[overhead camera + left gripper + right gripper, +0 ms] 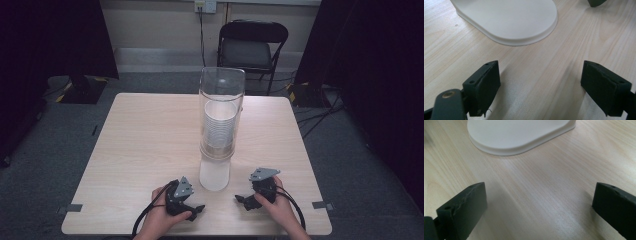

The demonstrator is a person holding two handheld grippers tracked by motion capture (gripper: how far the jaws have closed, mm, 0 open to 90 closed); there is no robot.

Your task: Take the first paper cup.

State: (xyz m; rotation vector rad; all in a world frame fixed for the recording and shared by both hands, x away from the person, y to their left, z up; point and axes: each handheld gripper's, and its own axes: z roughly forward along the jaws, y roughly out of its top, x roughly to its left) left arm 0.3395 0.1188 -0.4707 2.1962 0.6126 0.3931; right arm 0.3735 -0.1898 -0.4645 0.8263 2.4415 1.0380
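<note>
a tall clear cup dispenser [221, 125] is standing upright on the table [140, 145], a little right of the middle and nearer the front edge than the back edge, with a stack of white cups [220, 127] sitting inside its tube and its white base [215, 174] resting on the wood. the left gripper [196, 210] is lying low near the front edge, just left of the base, its jaws standing wide apart with nothing but bare wood between them. the right gripper [241, 201] is sitting just right of the base, also near the front edge, its jaws spread wide and holding nothing. in both gripper views the rounded edge of the base [509, 20] [519, 135] is showing just ahead of the jaws, apart from them.
</note>
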